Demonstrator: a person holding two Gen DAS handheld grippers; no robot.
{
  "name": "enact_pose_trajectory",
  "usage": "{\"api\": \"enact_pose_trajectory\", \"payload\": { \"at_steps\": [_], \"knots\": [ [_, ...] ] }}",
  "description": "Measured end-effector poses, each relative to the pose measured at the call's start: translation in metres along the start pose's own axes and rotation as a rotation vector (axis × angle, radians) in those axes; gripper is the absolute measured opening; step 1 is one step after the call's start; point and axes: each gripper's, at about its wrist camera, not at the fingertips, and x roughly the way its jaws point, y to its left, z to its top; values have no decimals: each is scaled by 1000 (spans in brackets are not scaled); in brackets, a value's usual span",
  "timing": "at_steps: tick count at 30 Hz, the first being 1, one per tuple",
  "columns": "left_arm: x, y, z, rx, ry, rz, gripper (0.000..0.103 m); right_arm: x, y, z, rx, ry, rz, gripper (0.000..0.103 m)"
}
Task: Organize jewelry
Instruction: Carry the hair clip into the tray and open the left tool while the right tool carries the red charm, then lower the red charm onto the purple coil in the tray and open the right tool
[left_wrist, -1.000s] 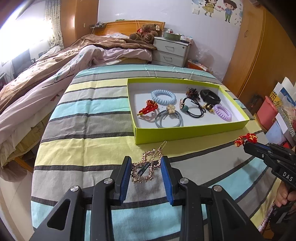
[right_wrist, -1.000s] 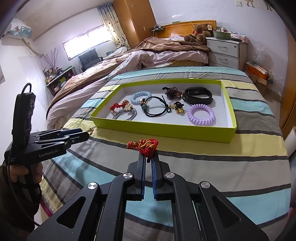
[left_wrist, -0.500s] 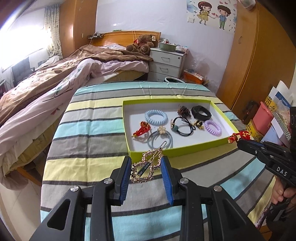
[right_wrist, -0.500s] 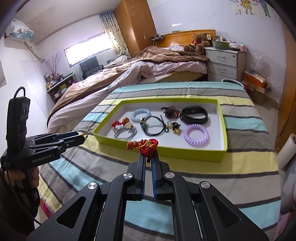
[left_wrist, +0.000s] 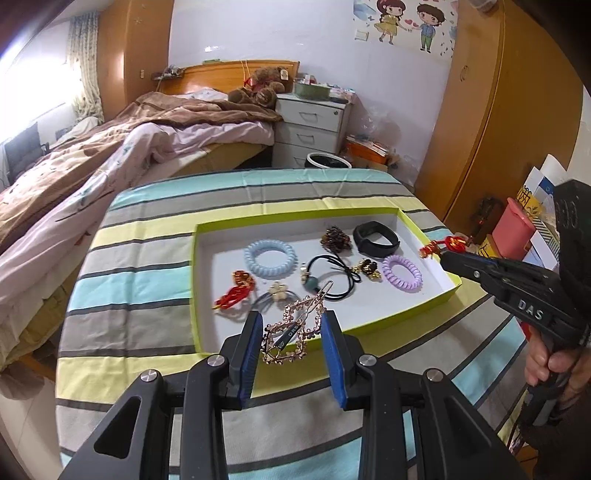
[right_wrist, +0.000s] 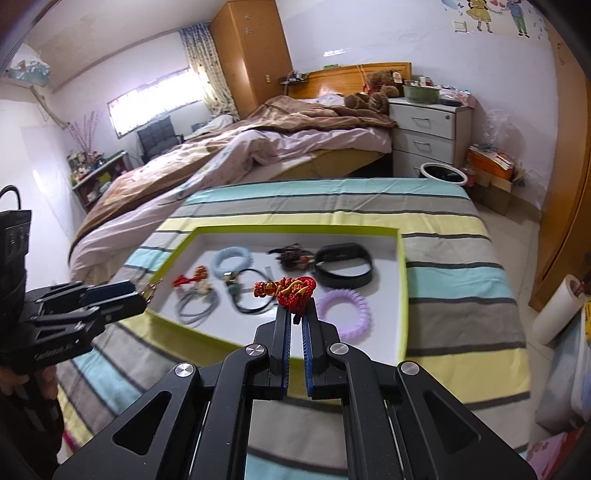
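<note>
The left gripper (left_wrist: 291, 338) was clamped on a gold openwork hair clip (left_wrist: 293, 328), held only by its lacy edges above the near wall of the green tray (left_wrist: 373, 326); it could have twisted loose (thin wire, small contact). The right gripper (right_wrist: 294, 325) was pinched together on a red knotted cord charm (right_wrist: 291, 291), which could have snagged the pads on release over the purple coil tie (right_wrist: 345, 314).
</note>
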Motion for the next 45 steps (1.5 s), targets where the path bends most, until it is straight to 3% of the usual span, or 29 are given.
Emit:
{"api": "enact_pose_trajectory", "payload": {
  "at_steps": [10,18,35,37,45],
  "knots": [
    [45,-16,3,-3,68,-47,33,32,-27,3,4,78,-41,6],
    [58,-18,5,-6,90,-48,32,47,-31,0,10,116,-30,6],
    [57,-16,6,-23,94,-52,32,59,-25,-2,-23,168,-34,7],
    [57,-15,6,-25,95,-53,32,59,-25,-2,-19,167,-36,12],
    [57,-16,6,-31,99,-44,32,58,-27,-2,-5,161,-39,18]
  ]
}}
